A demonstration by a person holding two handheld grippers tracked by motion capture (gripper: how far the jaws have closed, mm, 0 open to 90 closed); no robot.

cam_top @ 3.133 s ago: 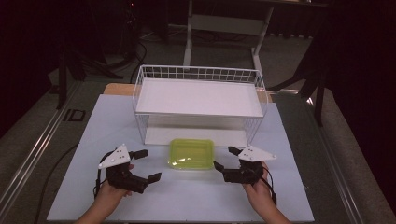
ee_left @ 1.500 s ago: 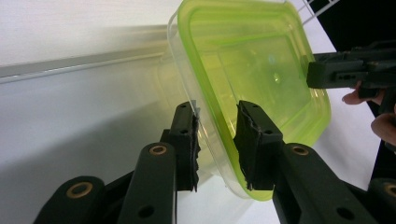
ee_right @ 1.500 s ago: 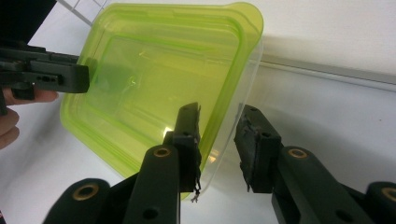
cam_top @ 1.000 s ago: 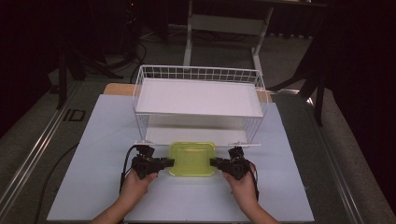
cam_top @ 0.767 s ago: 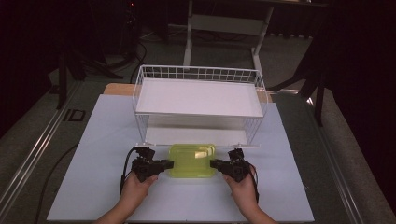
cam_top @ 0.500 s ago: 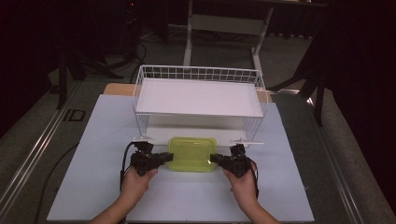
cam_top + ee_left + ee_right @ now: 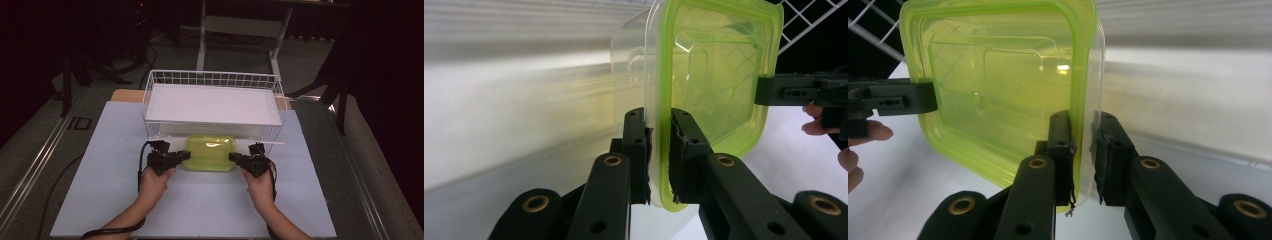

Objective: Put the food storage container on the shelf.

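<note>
White covers the desk [image 7: 115,200], dark floor around it. Near the middle, the left tool [image 7: 186,155] and the right tool [image 7: 233,157] each clamp an opposite rim of the green lidded box [image 7: 210,151], held between them. Just beyond it sits the white wire basket [image 7: 212,102], touching or nearly so.

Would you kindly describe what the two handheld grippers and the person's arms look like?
Both the left gripper and the right gripper are black, with two jointed jaws, brass-coloured pivot rivets and dark pads. A black cable loops from the left one. The forearms are bare; a dark band circles the left one.
</note>
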